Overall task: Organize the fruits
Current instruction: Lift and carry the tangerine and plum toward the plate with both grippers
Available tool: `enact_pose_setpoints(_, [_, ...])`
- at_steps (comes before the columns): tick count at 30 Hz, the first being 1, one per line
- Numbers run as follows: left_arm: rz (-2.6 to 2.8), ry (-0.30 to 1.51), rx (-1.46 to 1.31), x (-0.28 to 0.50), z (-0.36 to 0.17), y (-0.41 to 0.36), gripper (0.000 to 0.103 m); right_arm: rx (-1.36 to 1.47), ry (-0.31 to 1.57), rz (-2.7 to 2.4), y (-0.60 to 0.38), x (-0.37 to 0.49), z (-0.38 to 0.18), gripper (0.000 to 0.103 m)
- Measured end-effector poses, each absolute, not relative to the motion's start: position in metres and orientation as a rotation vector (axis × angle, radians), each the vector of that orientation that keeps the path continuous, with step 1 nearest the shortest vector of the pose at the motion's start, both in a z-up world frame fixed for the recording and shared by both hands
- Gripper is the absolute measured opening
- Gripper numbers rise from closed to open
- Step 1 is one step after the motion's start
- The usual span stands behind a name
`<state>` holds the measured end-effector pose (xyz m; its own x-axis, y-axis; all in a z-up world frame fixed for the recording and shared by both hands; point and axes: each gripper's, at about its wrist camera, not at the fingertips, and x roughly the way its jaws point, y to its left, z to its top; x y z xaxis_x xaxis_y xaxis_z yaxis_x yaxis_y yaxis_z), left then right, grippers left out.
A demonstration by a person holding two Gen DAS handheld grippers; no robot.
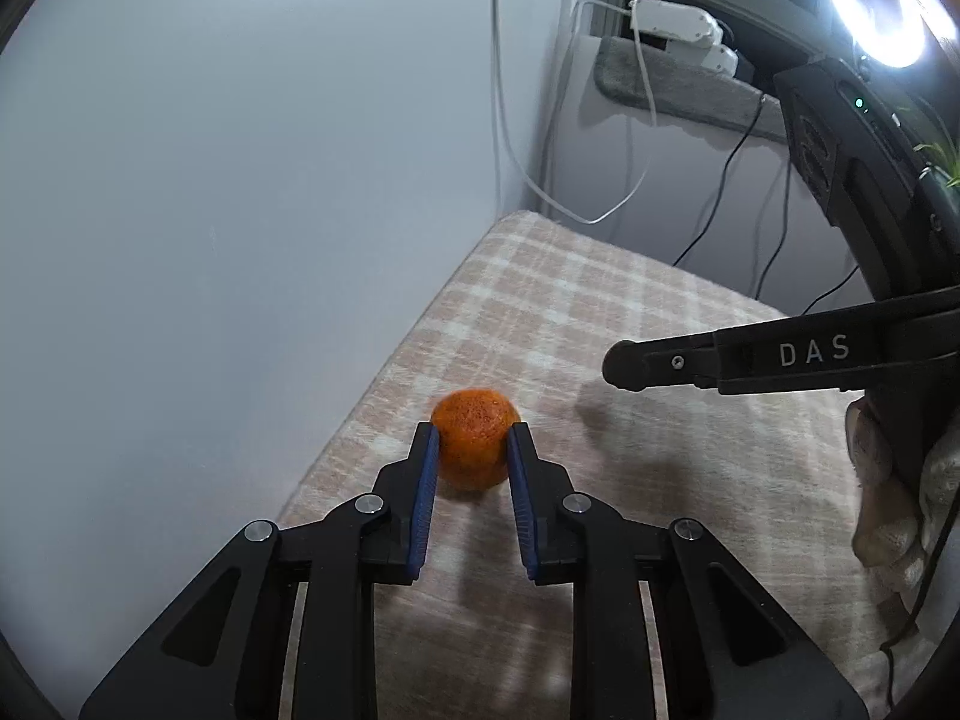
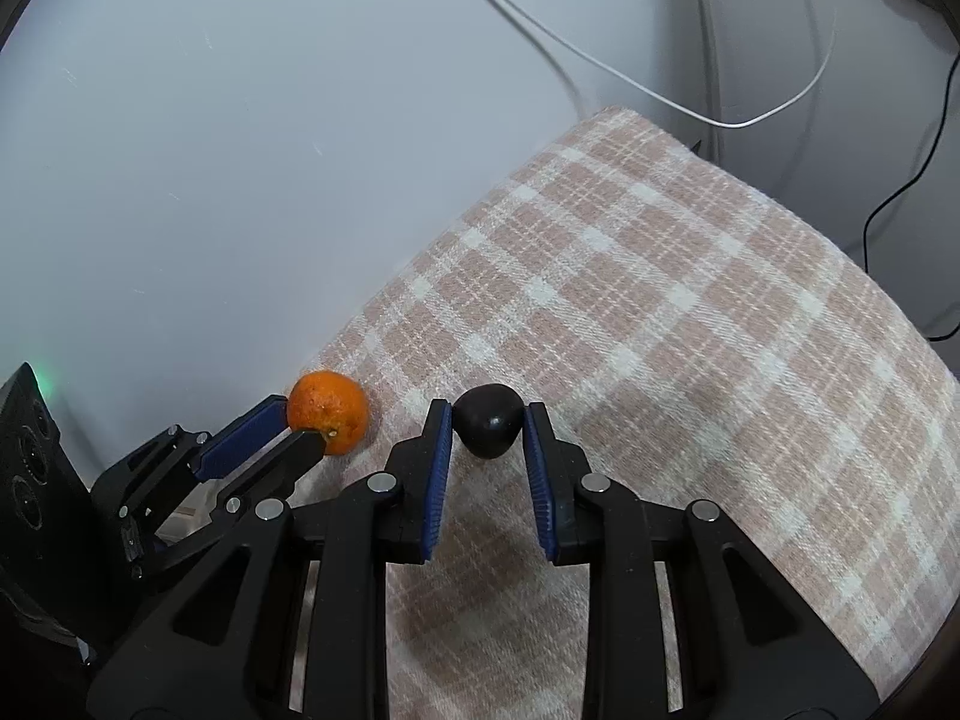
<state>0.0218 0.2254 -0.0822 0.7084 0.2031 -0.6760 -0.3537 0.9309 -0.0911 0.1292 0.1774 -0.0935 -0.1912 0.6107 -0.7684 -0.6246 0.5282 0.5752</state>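
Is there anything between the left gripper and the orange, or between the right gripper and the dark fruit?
No. The left gripper is shut directly on the orange, and the right gripper is shut on the dark fruit. No bowl or tray shows.

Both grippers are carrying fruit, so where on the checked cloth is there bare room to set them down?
Free: the checked cloth ahead of the dark fruit, toward the cables. Crowded: the wall-side edge, where the orange and both grippers sit close.

The right gripper (image 2: 487,420) clamps a dark fruit (image 2: 487,427), possibly a plum, above the checked cloth (image 2: 690,312); beside it, the left gripper (image 2: 300,426) pinches an orange (image 2: 329,408).
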Motion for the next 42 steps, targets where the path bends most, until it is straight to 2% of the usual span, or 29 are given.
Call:
enact_pose_setpoints(1, [0.301, 0.71, -0.217, 0.02, -0.078, 0.22, 0.02, -0.011, 1.365, 1.108, 0.173, 0.129, -0.09, 0.025])
enact_pose_setpoints(2, [0.293, 0.705, -0.214, 0.021, -0.076, 0.218, 0.013, -0.009, 1.361, 1.106, 0.169, 0.128, -0.087, 0.025])
enact_pose_setpoints(3, [0.28, 0.697, -0.212, 0.02, -0.072, 0.214, 0.002, 0.001, 1.355, 1.104, 0.163, 0.129, -0.082, 0.025])
enact_pose_setpoints(10, [0.233, 0.707, -0.178, 0.031, -0.069, 0.196, 0.002, 0.033, 1.327, 1.083, 0.131, 0.133, -0.062, 0.025])
enact_pose_setpoints(13, [0.247, 0.713, -0.184, 0.025, -0.074, 0.195, 0.025, 0.033, 1.32, 1.083, 0.125, 0.128, -0.059, 0.025])
enact_pose_setpoints(14, [0.254, 0.722, -0.171, 0.023, -0.077, 0.193, 0.041, 0.031, 1.317, 1.085, 0.125, 0.125, -0.055, 0.025])
enact_pose_setpoints(15, [0.258, 0.727, -0.164, 0.021, -0.078, 0.192, 0.052, 0.027, 1.312, 1.091, 0.122, 0.123, -0.053, 0.025])
enact_pose_setpoints(17, [0.261, 0.747, -0.146, 0.02, -0.083, 0.188, 0.055, 0.023, 1.305, 1.1, 0.12, 0.118, -0.049, 0.025])
enact_pose_setpoints(26, [0.219, 0.784, -0.171, 0.035, -0.096, 0.181, 0.054, 0.023, 1.286, 1.095, 0.11, 0.113, -0.048, 0.025])
enact_pose_setpoints(30, [0.214, 0.79, -0.177, 0.042, -0.095, 0.179, 0.044, 0.027, 1.278, 1.084, 0.105, 0.115, -0.046, 0.025])
enact_pose_setpoints(35, [0.225, 0.797, -0.172, 0.043, -0.097, 0.179, 0.038, 0.023, 1.266, 1.074, 0.1, 0.117, -0.044, 0.025])
enact_pose_setpoints(42, [0.221, 0.794, -0.177, 0.038, -0.095, 0.18, 0.037, 0.04, 1.255, 1.063, 0.089, 0.12, -0.041, 0.025])
